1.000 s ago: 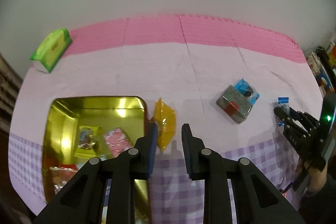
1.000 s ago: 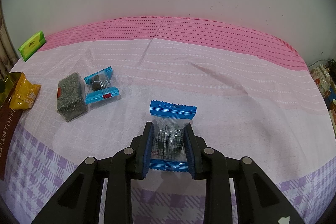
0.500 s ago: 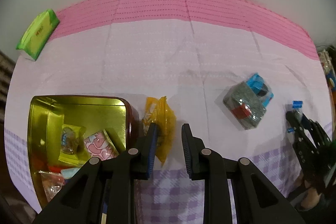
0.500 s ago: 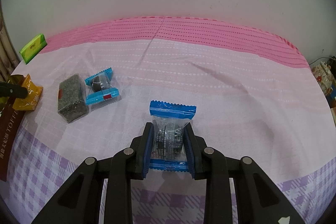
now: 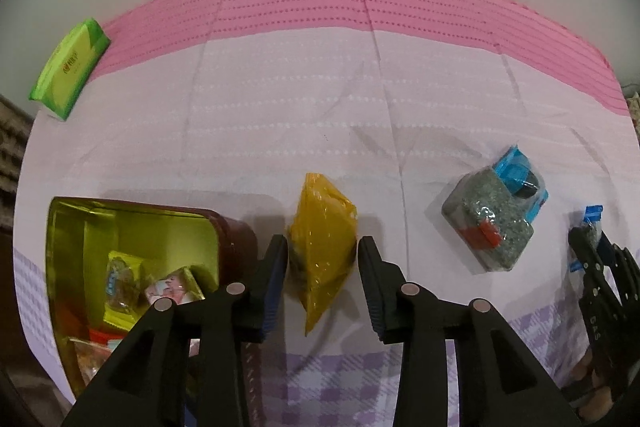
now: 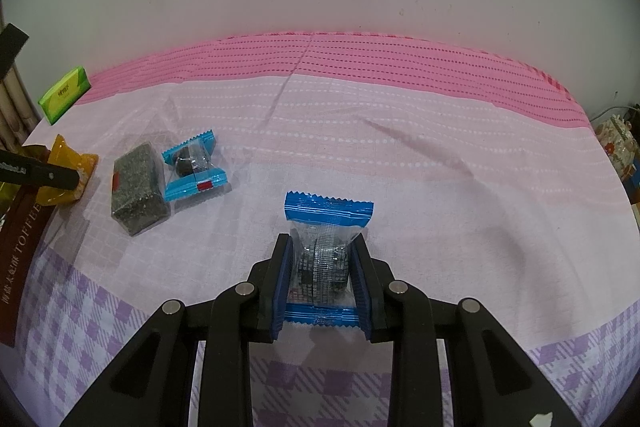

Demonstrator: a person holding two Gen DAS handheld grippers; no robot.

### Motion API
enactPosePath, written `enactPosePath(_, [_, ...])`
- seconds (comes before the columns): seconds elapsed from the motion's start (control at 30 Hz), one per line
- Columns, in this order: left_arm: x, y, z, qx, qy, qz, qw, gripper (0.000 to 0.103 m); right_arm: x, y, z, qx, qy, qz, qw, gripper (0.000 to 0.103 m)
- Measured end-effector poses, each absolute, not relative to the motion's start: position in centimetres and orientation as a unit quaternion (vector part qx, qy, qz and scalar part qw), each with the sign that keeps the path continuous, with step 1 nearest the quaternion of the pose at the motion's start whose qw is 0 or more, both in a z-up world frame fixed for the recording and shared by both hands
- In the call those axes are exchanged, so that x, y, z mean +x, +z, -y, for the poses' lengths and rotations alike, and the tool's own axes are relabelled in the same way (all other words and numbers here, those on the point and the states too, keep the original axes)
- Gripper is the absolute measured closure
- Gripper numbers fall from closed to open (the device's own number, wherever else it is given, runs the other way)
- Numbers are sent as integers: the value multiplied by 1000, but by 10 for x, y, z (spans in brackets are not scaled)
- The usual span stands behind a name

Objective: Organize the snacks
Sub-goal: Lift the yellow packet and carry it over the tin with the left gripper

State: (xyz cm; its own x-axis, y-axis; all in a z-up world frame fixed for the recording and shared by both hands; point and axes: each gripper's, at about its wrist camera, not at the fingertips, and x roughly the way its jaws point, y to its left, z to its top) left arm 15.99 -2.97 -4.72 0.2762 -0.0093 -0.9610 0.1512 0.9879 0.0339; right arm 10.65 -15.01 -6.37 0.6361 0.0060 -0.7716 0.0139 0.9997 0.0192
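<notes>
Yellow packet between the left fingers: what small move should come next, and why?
Probably close the left gripper on the yellow packet. Its jaws have just been opening and now stand on either side of the packet without visibly pressing it. The packet lies on the cloth just beside the open tin, which already holds snacks.

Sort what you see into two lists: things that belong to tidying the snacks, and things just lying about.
Job: tin, yellow pack, grey bar, blue candy, blue packet.
Lying about: green pack, tablecloth.
</notes>
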Motion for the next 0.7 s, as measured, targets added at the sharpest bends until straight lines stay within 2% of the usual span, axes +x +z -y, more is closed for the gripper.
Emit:
enactPosePath(0.27, [166, -56, 34, 69, -45, -597, 798, 65, 106, -63, 150, 12, -2, -426, 904, 75])
enactPosePath(0.7, [160, -48, 37, 69, -62, -590, 802, 73, 106, -63, 150, 12, -3, -426, 905, 75])
